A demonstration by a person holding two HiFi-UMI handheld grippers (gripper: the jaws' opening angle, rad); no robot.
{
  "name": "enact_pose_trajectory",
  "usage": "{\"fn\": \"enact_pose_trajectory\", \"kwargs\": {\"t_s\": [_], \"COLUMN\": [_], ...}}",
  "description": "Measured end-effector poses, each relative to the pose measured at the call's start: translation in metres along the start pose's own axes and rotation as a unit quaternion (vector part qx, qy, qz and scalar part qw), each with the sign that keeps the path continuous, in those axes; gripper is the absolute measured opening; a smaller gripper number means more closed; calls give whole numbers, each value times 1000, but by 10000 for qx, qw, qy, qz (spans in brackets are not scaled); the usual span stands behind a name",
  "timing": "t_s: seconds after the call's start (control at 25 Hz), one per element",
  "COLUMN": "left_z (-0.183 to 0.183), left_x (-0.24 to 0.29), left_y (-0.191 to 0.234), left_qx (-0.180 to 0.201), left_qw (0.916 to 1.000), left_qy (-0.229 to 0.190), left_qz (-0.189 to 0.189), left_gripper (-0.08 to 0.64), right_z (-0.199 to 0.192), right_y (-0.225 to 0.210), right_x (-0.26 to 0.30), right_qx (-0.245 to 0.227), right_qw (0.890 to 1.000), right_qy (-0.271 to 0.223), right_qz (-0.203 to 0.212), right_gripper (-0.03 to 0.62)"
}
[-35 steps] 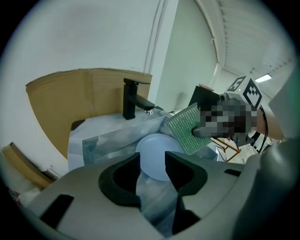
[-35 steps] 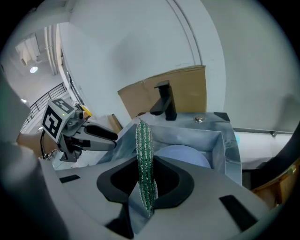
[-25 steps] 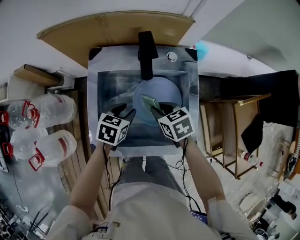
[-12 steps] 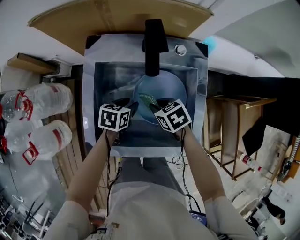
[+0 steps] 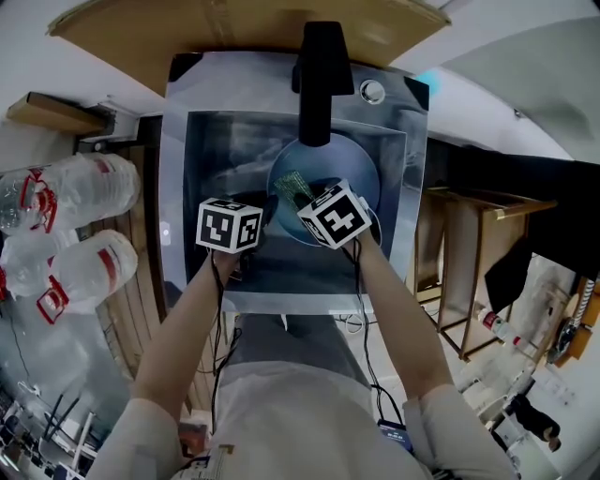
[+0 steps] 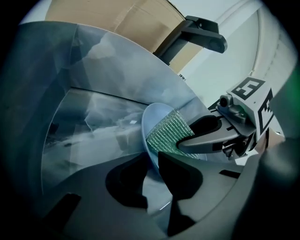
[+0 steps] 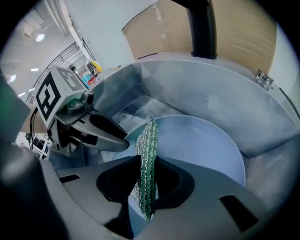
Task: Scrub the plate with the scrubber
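A pale blue plate (image 5: 356, 173) lies tilted in the steel sink (image 5: 202, 169), under the black faucet (image 5: 319, 75). My right gripper (image 5: 305, 199) is shut on a green mesh scrubber (image 5: 292, 186), which stands on edge between its jaws (image 7: 147, 154) against the plate (image 7: 201, 145). My left gripper (image 5: 265, 217) is at the plate's left near rim. Its jaws are closing, and the plate's rim (image 6: 152, 119) fills the narrow gap between them at the left gripper (image 6: 151, 161). The scrubber (image 6: 169, 133) lies flat on the plate just beyond.
Large water bottles (image 5: 84, 206) with red handles lie on the floor to the left. A brown board (image 5: 234, 23) stands behind the sink. A wooden frame (image 5: 469, 272) stands to the right. Sink walls close in on both grippers.
Both grippers have moved farther into the sink and closer together. The left gripper has come up to the plate's rim, and the scrubber has stayed in the right gripper.
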State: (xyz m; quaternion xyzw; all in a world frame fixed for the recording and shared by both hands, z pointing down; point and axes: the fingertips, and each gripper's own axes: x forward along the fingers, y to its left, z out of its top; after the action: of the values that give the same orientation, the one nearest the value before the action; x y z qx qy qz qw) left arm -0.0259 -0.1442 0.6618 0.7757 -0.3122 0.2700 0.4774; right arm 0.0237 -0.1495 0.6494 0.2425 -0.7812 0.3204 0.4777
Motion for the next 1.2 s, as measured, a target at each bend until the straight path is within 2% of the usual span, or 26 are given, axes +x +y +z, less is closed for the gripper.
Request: {"fn": "enact_pose_trajectory", "kwargs": {"t_s": [0.08, 0.28, 0.4, 0.52, 0.6, 0.68, 0.84, 0.92, 0.96, 1.04, 1.12, 1.2], "left_z": [-1, -1, 4, 7, 7, 10, 19, 22, 23, 24, 25, 25], "left_x": [1, 1, 0, -1, -3, -4, -9, -10, -11, -11, -12, -12], "left_y": [2, 5, 2, 3, 5, 9, 21, 25, 26, 28, 28, 28], "left_qx": [15, -60, -202, -520, -764, -865, -934, -964, -994, -1064, -1136, -1204], "left_qw": [10000, 10000, 9997, 9981, 9961, 9949, 9931, 9925, 9922, 9913, 9902, 9890], "left_qy": [39, 45, -74, -290, -419, -513, -707, -742, -749, -762, -796, -848], "left_qz": [26, -42, -98, -133, -157, -104, 86, 109, 112, 133, 149, 147], "left_gripper": [81, 80, 75, 63, 55, 51, 38, 37, 35, 34, 34, 34], "right_z": [1, 8, 19, 30, 35, 37, 24, 13, 6, -13, -35, -55], "right_y": [-4, -16, -33, -59, -73, -88, -118, -125, -124, -119, -106, -82], "right_x": [3, 17, 18, 17, 15, 11, -4, -14, -18, -23, -28, -30], "right_qx": [-200, -1178, -1476, -1653, -2035, -2508, -2801, -3034, -3139, -3225, -3178, -3065], "right_qw": [9997, 9904, 9831, 9751, 9630, 9438, 9170, 8973, 8889, 8815, 8856, 8990], "right_qy": [18, 151, 156, 161, 250, 410, 974, 1424, 1638, 2015, 2312, 2443], "right_qz": [-142, -704, -1071, -1472, -1750, -2111, -2667, -2873, -2906, -2799, -2476, -1955], "right_gripper": [109, 109, 109, 109, 107, 106, 100, 97, 96, 94, 94, 94]}}
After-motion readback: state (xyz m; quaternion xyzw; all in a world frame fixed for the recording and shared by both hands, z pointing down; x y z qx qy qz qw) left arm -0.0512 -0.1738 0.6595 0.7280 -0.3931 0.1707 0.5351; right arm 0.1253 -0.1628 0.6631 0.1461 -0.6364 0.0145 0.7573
